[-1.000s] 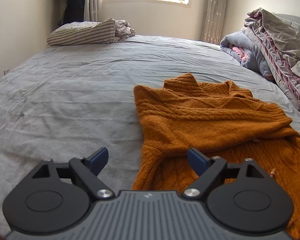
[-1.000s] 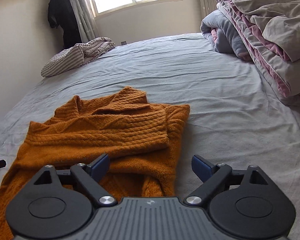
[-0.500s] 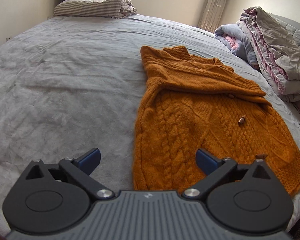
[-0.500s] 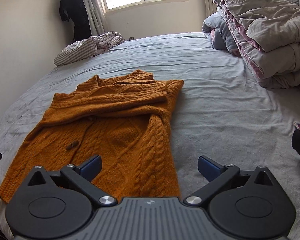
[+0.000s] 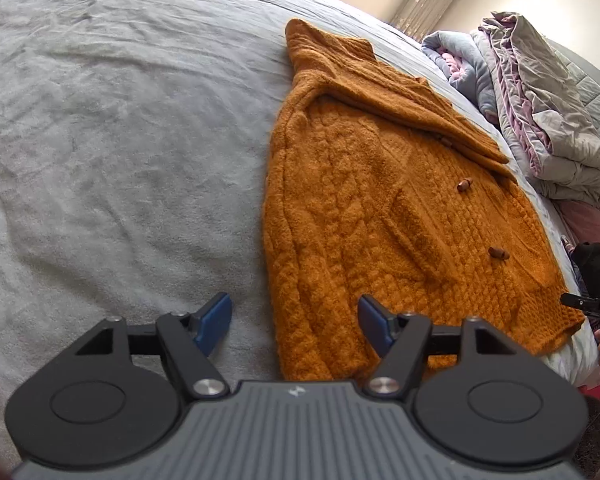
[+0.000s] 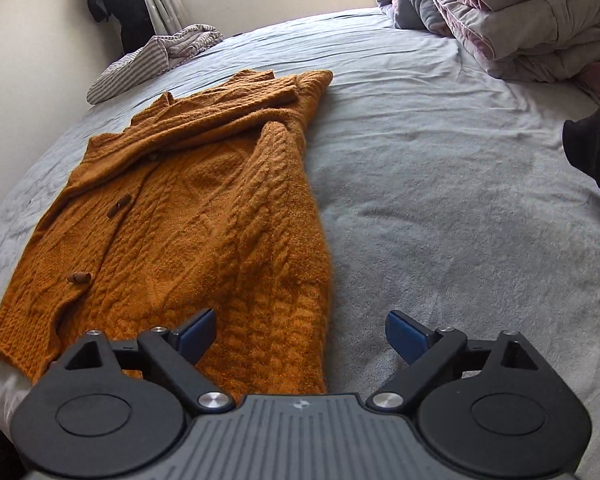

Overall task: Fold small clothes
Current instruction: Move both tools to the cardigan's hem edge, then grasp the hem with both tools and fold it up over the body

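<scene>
Fingers [image 5: 214,318] of both grippers open, just closing, nothing gripped, over cardigan [image 5: 380,208] hem corners.

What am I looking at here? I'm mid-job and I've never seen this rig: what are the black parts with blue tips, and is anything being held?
There is no robot: a person holds a two-finger gripper in each hand, each carrying a camera looking along its fingers. One picture comes from the left gripper, the other from the right gripper. The blue tips are the finger pads. An orange knitted cardigan lies flat on a grey bed, sleeves folded across its top. Both grippers have just been closing a little, astride the cardigan's bottom corners, but stand open. Nothing is held.
</scene>
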`<state>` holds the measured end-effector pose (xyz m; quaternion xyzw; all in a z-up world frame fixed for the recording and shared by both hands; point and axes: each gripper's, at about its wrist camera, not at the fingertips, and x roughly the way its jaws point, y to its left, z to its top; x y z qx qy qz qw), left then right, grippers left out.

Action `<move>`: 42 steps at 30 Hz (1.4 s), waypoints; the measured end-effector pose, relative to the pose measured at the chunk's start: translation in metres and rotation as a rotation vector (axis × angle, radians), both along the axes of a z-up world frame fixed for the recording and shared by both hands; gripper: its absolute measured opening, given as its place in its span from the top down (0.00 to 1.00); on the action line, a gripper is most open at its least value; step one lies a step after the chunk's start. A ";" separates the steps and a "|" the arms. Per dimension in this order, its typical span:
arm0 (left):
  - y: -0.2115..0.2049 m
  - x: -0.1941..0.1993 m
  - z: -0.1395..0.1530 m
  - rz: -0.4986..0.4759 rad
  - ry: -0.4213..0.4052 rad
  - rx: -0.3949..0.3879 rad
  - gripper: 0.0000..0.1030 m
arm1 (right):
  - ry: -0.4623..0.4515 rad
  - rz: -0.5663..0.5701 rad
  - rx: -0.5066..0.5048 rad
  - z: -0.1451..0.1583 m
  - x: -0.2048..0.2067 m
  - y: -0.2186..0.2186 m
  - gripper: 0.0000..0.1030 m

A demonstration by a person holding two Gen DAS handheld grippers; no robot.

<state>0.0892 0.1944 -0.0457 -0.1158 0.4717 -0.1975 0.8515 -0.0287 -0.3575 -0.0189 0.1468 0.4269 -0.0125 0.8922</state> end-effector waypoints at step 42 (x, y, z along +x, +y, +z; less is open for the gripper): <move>-0.051 0.054 0.108 -0.007 -0.254 -0.189 0.91 | -0.287 0.111 0.000 0.104 0.048 0.032 0.87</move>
